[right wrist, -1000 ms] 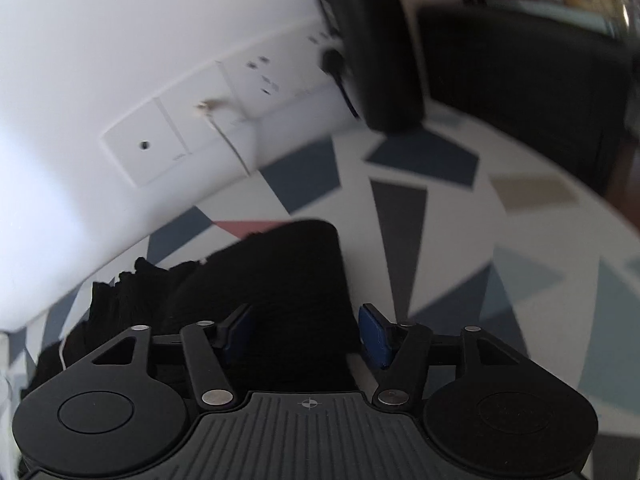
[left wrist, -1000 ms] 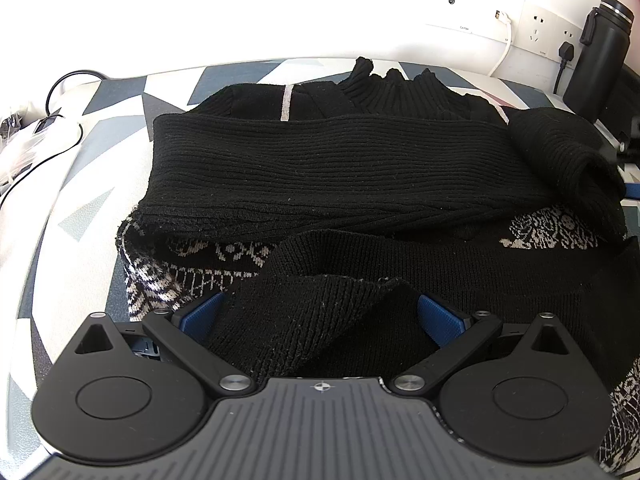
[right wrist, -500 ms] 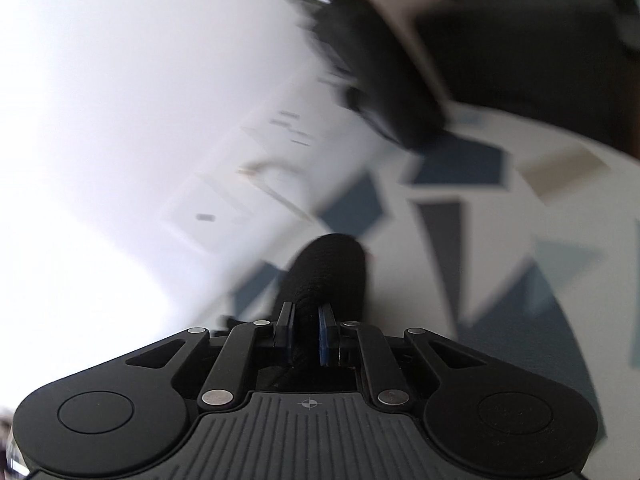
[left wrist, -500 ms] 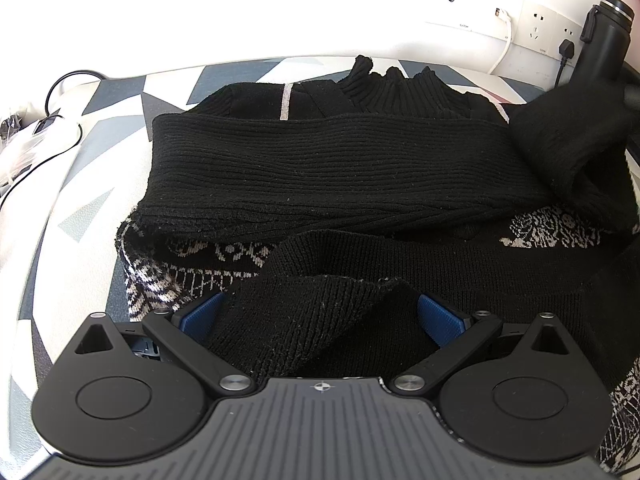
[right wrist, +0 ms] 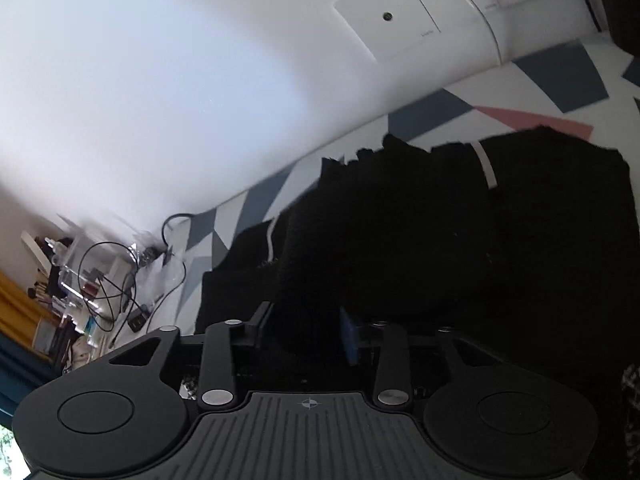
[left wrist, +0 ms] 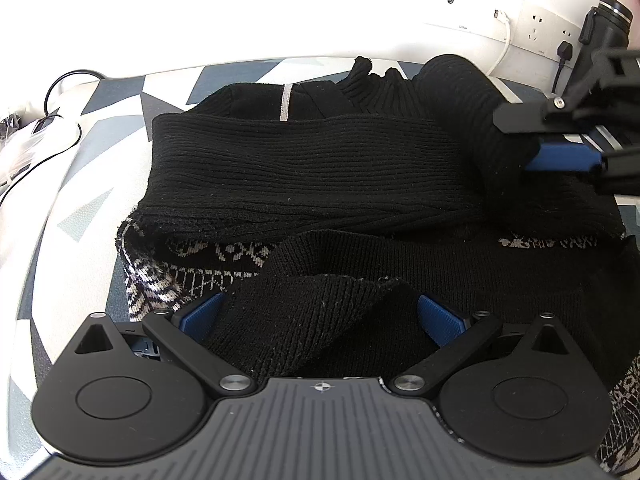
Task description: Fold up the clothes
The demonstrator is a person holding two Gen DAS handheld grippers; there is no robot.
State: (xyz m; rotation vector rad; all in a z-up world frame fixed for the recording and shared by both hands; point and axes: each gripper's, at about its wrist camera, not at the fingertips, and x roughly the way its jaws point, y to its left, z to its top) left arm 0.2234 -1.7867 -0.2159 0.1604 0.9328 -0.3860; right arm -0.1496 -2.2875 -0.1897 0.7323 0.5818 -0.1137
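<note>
A black knit sweater [left wrist: 304,168] with a white patterned band lies partly folded on the patterned table [left wrist: 80,208]. One sleeve lies across its chest. My left gripper [left wrist: 320,312] is open at the near hem, with a raised fold of knit between its blue pads [left wrist: 440,318]. My right gripper [left wrist: 520,160] comes in from the right, shut on the other black sleeve [left wrist: 464,92] and holding it over the sweater's right shoulder. In the right wrist view the gripper [right wrist: 306,336] clamps the dark sleeve [right wrist: 304,264] over the sweater body [right wrist: 540,232].
A black flask [left wrist: 604,32] stands at the back right by wall sockets [left wrist: 536,28] with a white cable. Black cables [left wrist: 60,84] and clutter [right wrist: 92,288] lie at the table's left end. The white wall runs along the far edge.
My right gripper closed on the right sleeve, lifted it and swung it left over the sweater. My left gripper stayed still and open at the hem.
</note>
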